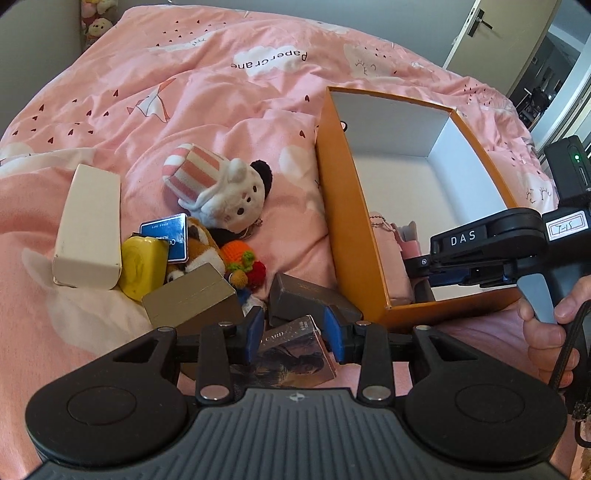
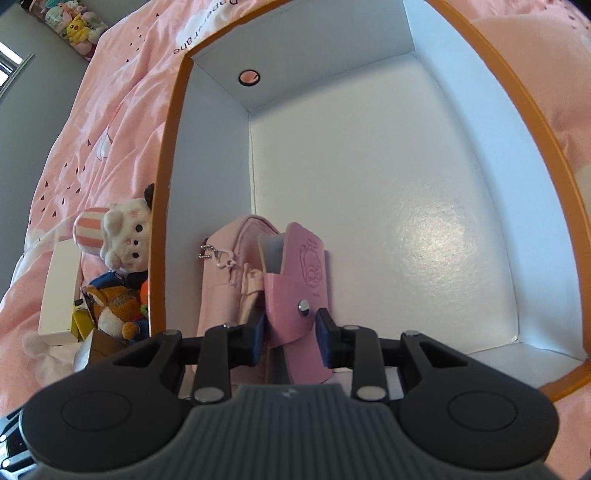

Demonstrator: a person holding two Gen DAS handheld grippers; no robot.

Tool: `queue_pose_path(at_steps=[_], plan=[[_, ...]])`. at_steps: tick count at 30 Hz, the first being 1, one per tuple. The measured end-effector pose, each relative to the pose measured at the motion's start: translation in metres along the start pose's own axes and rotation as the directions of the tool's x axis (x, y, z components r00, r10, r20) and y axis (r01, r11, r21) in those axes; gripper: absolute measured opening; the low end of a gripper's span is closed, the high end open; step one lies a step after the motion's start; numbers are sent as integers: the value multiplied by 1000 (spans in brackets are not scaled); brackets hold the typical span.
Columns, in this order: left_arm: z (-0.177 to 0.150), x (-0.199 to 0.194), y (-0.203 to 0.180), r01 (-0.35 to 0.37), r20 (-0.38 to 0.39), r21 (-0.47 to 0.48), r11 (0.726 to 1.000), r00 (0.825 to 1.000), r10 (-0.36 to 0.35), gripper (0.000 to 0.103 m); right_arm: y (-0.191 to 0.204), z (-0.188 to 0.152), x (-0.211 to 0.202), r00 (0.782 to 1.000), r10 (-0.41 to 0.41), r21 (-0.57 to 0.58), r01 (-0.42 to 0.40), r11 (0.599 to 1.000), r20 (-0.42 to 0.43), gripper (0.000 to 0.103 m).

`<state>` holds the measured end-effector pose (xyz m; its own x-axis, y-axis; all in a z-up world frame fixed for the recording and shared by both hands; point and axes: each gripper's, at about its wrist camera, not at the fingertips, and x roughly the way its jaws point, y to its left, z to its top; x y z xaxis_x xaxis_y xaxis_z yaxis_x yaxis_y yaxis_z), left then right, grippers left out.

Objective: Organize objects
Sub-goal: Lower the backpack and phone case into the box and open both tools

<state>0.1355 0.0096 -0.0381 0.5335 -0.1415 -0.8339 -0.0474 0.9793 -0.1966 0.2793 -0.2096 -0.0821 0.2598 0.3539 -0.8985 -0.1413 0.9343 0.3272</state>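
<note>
An orange box (image 1: 336,206) with a white inside stands open on the pink bed; it also shows in the right wrist view (image 2: 162,206). My right gripper (image 2: 290,334) is inside it, its pads around a pink snap case (image 2: 303,280) that leans against a pink pouch (image 2: 225,280). A small gap shows on each side of the case. My left gripper (image 1: 293,334) is over the pile left of the box, its pads on both sides of a card pack (image 1: 295,354) lying on the bed. The right gripper also shows in the left wrist view (image 1: 417,267).
The pile holds a white box (image 1: 88,225), a yellow case (image 1: 142,267), a blue card (image 1: 166,238), a tan box (image 1: 192,299), a dark grey box (image 1: 306,295), a bunny plush (image 1: 221,188), a fox plush (image 2: 110,306) and knitted toys (image 1: 245,267). A door (image 1: 476,33) stands far right.
</note>
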Motion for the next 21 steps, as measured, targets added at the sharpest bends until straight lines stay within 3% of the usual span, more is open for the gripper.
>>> queue_pose_path(at_steps=[15, 21], plan=[[-15, -16, 4, 12, 16, -14, 1000, 1000, -12, 45, 22, -14, -31, 991, -55, -102, 68, 992, 125, 41], [-18, -23, 2, 8, 36, 11, 1000, 999, -9, 45, 41, -40, -64, 958, -47, -205, 108, 973, 283, 47]])
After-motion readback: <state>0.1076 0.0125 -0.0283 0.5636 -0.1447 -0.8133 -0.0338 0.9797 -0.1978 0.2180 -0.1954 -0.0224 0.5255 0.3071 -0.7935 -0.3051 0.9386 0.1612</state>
